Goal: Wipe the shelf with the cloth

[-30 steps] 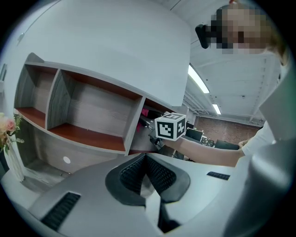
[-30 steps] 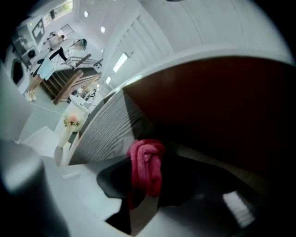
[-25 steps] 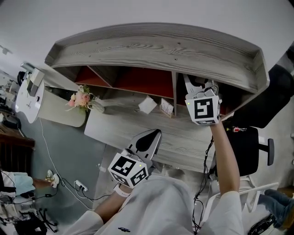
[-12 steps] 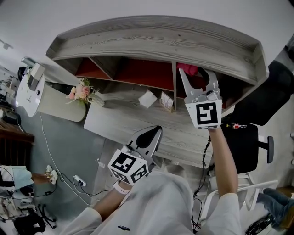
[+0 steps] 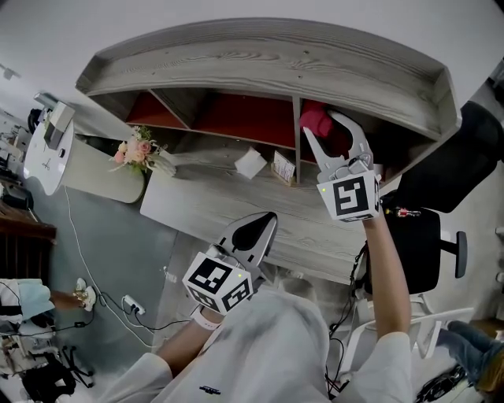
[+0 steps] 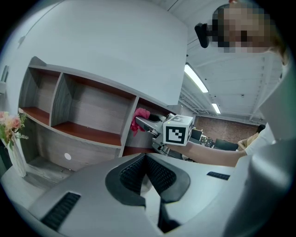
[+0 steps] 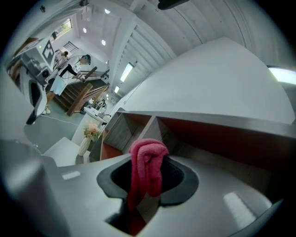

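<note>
Grey-wood shelf [image 5: 268,71] against white wall [image 5: 236,14]; right gripper [image 5: 325,132] clamping pink cloth [image 5: 315,118], left gripper [image 6: 145,159] closed.

Bunched pink cloth [image 7: 147,162], pinched in the right hand-held gripper [image 5: 329,135], apparently just inside the shelf's [image 5: 268,67] right compartment.

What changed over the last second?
The right hand-held gripper drew back out of the right compartment of the shelf, bringing the cloth into view, clamped in its jaws. The left hand-held gripper stayed low, shut and empty; shelf and flowers unchanged.
</note>
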